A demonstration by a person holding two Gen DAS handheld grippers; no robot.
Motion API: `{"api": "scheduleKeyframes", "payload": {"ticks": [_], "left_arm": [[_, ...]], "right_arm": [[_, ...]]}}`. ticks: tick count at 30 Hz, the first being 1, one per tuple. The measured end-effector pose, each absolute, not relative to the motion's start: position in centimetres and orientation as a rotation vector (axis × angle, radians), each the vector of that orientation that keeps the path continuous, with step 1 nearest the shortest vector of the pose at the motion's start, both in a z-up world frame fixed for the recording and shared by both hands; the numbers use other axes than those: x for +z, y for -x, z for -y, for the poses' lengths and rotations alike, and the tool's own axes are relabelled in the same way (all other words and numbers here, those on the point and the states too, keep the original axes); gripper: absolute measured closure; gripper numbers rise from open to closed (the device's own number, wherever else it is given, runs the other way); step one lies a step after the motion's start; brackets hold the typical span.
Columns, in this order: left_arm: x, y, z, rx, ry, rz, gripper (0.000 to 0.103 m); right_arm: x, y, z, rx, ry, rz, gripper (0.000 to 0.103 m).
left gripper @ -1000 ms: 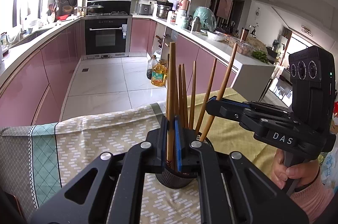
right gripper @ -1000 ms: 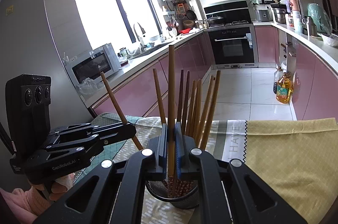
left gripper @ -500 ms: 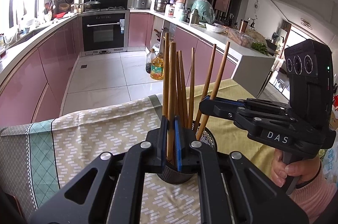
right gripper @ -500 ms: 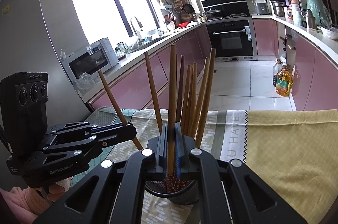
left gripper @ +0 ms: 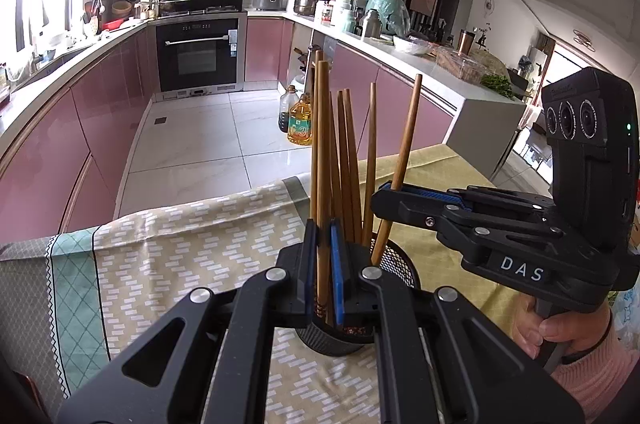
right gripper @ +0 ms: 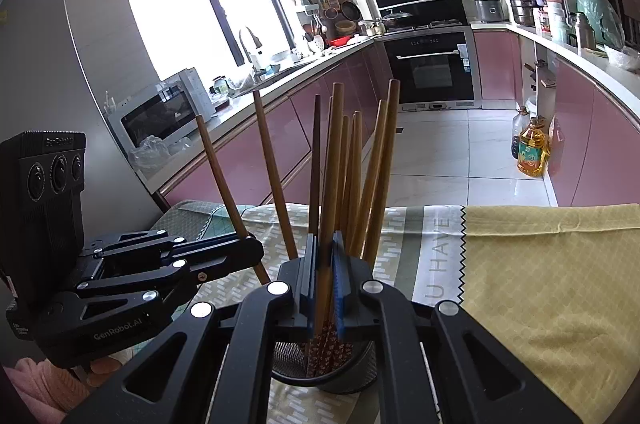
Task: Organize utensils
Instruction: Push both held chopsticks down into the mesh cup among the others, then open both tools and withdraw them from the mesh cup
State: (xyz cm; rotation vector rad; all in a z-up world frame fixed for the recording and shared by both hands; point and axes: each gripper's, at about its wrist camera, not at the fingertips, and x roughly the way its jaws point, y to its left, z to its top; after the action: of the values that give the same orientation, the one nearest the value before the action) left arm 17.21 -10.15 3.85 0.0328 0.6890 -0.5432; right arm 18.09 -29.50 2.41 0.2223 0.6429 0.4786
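The left gripper [left gripper: 324, 264] had its jaws closed on one wooden chopstick [left gripper: 323, 163], held upright just above the black mesh holder [left gripper: 356, 332]. The lower, patterned end of that chopstick reached down inside the holder's rim. The right gripper [right gripper: 326, 272] likewise had its jaws clamped on a second chopstick [right gripper: 334, 159], which stood nearly upright with its patterned tip inside the same holder [right gripper: 332, 368].

Both grippers met over the holder from opposite sides. In the left wrist view the right gripper [left gripper: 384, 193] came in from the right, its chopstick [left gripper: 404, 143] leaning slightly. In the right wrist view the left gripper [right gripper: 250, 248] came in from the left, its chopstick [right gripper: 224, 179] slanting up to the left.

Several other chopsticks [left gripper: 350, 163] stood bundled in the holder, fanning out a little at their tops.

The holder stood on the counter, on a patterned cloth [left gripper: 192, 248] near the counter's far edge. A plain yellow cloth [right gripper: 552, 272] covered the counter's right part, beside a grey band with lettering [right gripper: 440, 256].
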Motion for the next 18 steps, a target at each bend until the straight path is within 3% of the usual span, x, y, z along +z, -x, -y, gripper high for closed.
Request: {"api": "scheduleKeyframes", "payload": {"ticks": [10,18], "left_arm": [[2.1,-19.3,10.5,-0.530,-0.019,-0.733,0.095],[1.5,-18.7,9.6,-0.504,0.005,-0.713,0.068]], "right_arm": [[1.9,-18.3,29.6,0.460,-0.234,-0.651,0.095],[2.4,-16.0,29.6,0.453,-0.206,-0.612,0.076]]}}
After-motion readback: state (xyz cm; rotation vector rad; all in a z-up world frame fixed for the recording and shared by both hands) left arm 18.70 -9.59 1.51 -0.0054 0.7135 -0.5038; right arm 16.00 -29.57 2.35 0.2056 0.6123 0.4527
